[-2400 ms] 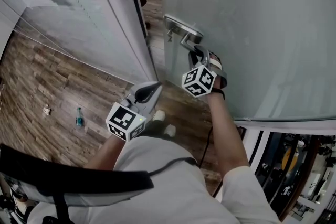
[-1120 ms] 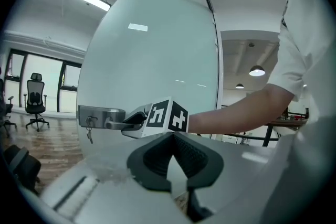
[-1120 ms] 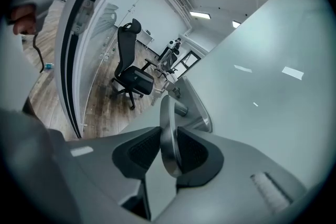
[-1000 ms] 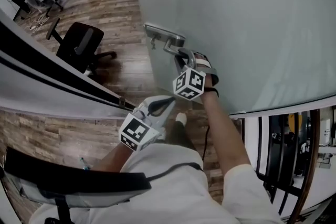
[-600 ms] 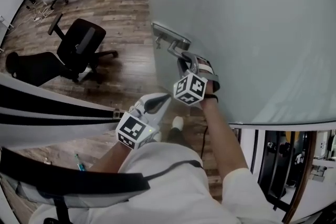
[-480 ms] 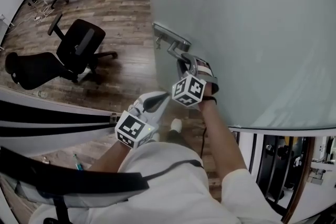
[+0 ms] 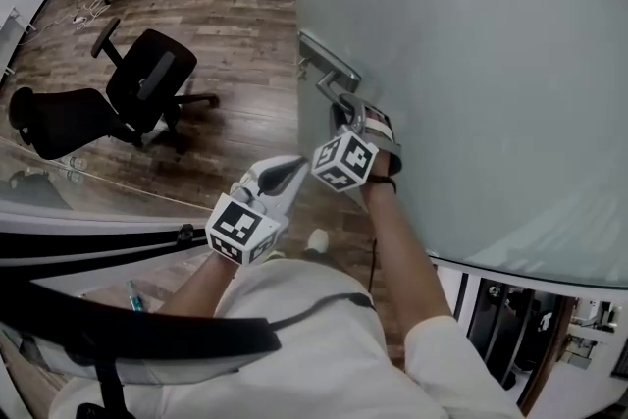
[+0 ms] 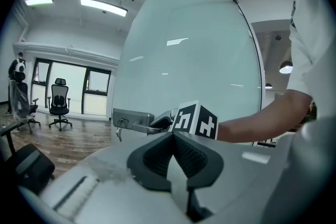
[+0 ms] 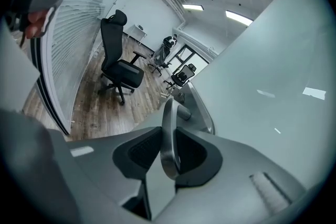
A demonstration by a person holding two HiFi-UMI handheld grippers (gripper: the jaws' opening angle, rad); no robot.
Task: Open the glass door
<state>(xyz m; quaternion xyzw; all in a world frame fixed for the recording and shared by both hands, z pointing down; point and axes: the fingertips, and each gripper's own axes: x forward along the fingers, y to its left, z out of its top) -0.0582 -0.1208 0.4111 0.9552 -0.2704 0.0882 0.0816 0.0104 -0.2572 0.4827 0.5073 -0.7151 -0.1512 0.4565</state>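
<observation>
Well, the right claw (image 9: 169, 153) is clamped on the metal door handle (image 9: 167, 113), with the bar sitting right between its two dark pads. The handle is at the edge of the big frosted glass door (image 7: 471, 54), which stands just in front of the person, on their right side. The door looks part way open to me, since I can see the wood floor (image 7: 245, 5) of the room past its edge.

The left claw (image 8: 172, 138) is closed with nothing in it. It hangs low by the person's middle, apart from the door.

What could go wrong? The handle is smooth and round, so I think the pads could slide along it and pop off the end if the pull goes crooked. Then the door might swing shut. The glass looks heavy, so a hard yank could make it swing fast, and the person's shoe (image 7: 316, 240) seems to be on the floor close to the door's edge. A black office chair (image 7: 147, 78) stands in the room beyond, well apart from the door, so it should not get in the way. A slow, straight pull looks safest.
</observation>
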